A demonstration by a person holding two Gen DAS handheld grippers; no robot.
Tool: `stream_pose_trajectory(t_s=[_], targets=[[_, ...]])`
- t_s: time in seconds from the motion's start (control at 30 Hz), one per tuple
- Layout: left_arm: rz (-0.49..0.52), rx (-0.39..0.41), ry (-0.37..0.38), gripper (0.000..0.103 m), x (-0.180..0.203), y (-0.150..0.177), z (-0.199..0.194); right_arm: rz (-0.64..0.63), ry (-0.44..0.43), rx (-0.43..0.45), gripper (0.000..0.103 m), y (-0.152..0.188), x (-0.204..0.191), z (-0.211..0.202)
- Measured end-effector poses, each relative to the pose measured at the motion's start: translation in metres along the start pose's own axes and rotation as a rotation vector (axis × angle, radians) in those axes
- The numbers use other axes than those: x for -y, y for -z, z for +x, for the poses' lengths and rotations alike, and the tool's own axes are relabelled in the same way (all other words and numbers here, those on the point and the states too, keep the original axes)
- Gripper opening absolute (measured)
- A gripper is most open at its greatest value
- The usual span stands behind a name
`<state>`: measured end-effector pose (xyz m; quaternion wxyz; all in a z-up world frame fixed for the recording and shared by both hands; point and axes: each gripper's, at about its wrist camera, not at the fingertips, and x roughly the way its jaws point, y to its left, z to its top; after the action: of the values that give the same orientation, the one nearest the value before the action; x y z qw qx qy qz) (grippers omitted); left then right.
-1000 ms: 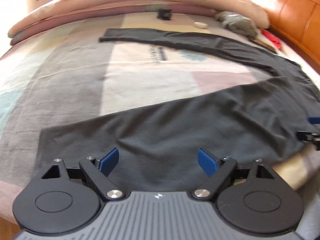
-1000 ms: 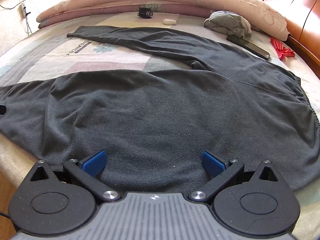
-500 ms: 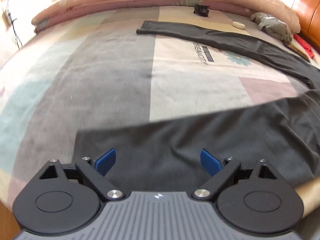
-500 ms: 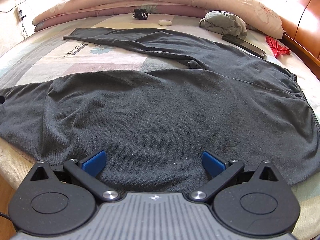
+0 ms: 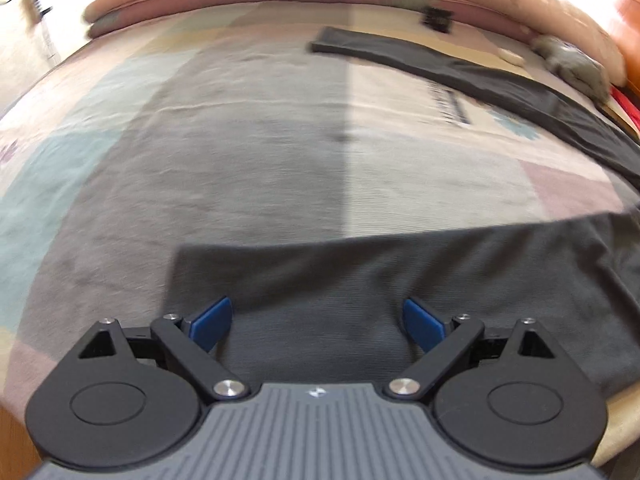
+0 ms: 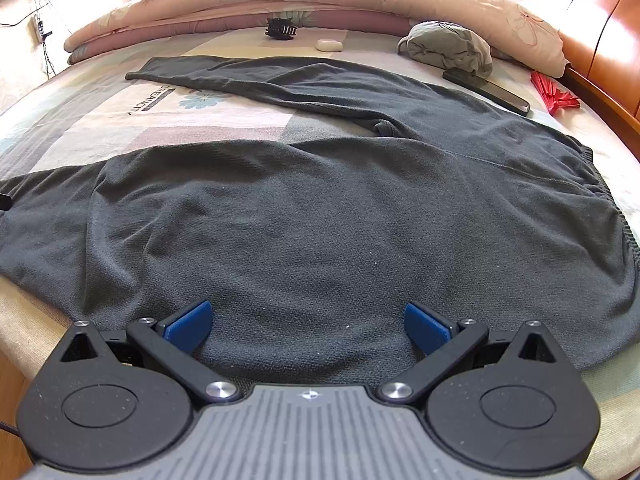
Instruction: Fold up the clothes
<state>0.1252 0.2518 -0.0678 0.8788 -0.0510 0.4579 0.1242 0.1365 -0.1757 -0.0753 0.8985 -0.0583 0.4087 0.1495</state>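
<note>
my left gripper (image 5: 318, 322) hangs wide over the near leg end of the dark trousers (image 6: 320, 216); my right gripper (image 6: 308, 322), also wide, empty, above their seat.

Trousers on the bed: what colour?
Plain dark grey trousers; clearest in the right wrist view.
</note>
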Motion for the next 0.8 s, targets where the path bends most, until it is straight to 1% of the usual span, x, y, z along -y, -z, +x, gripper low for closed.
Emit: stream_pose_trajectory(t_s=[0.07, 0.1, 0.2, 0.37, 0.43, 0.5, 0.57, 0.67, 0.73, 0.8], targets=[[-0.025, 0.0, -0.051, 0.091, -0.007, -0.001, -0.002, 0.0, 0.0, -0.001, 0.103, 0.0, 0.0, 0.0], [-0.021, 0.009, -0.051, 0.091, -0.005, -0.001, -0.006, 0.0, 0.001, -0.002, 0.103, 0.0, 0.0, 0.0], [0.013, 0.053, 0.034, 0.092, 0.009, -0.002, -0.02, 0.003, 0.004, -0.001, 0.103, 0.0, -0.001, 0.0], [0.125, 0.06, 0.168, 0.092, 0.052, 0.002, -0.024, 0.006, 0.006, 0.0, 0.103, 0.0, -0.001, 0.001], [0.15, 0.04, 0.193, 0.092, 0.063, 0.007, -0.019, 0.008, 0.005, 0.0, 0.103, 0.0, -0.001, 0.001], [0.154, 0.012, 0.18, 0.093, 0.066, 0.015, -0.013, 0.005, 0.002, 0.002, 0.103, 0.001, 0.0, 0.0], [0.159, 0.021, 0.153, 0.094, 0.063, 0.021, -0.013, -0.002, 0.001, 0.003, 0.103, 0.002, 0.0, -0.001], [0.143, 0.001, 0.121, 0.094, 0.057, 0.019, -0.017, -0.007, 0.0, -0.001, 0.103, 0.002, 0.0, -0.004], [0.159, 0.008, 0.09, 0.094, 0.061, 0.014, -0.022, 0.005, 0.001, -0.014, 0.103, -0.001, 0.0, -0.007], [0.181, 0.041, 0.099, 0.094, 0.07, 0.006, -0.028, 0.027, -0.019, -0.002, 0.103, -0.007, 0.003, -0.01]])
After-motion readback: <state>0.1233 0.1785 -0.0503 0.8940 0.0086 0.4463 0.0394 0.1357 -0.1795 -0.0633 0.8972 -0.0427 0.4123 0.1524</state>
